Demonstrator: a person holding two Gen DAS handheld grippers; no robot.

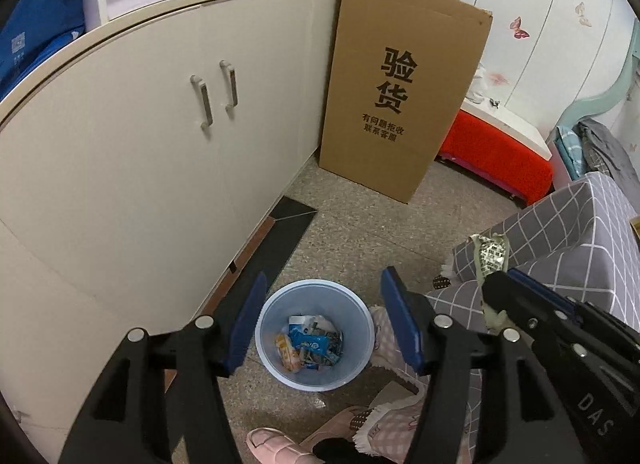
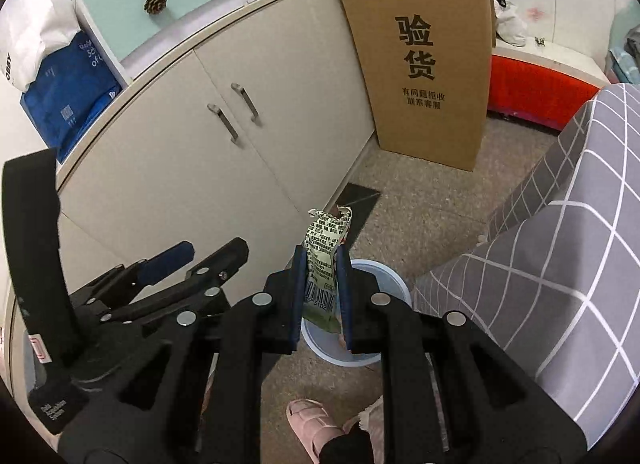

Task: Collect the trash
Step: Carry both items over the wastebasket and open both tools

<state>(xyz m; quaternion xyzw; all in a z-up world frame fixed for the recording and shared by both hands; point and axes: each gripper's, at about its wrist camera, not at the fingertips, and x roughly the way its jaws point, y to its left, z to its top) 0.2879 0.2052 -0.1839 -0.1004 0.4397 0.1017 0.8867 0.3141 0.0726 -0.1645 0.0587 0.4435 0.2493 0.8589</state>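
Note:
A light blue trash bin (image 1: 264,348) stands on the floor with several snack wrappers (image 1: 310,346) in it. My left gripper (image 1: 324,300) is open and empty, held above the bin. My right gripper (image 2: 323,264) is shut on a pale green snack wrapper (image 2: 322,260) with a barcode, held upright above the bin (image 2: 394,282). In the left wrist view the right gripper (image 1: 500,284) and its wrapper (image 1: 490,256) show at the right, beside the bin. In the right wrist view the left gripper (image 2: 208,252) shows at the left.
A white cabinet (image 1: 140,151) with two handles runs along the left. A tall cardboard box (image 1: 404,91) leans at its far end. A grey checked bed cover (image 1: 560,232) lies at the right. A pink slipper (image 1: 272,444) and a pink mat (image 1: 388,420) are below.

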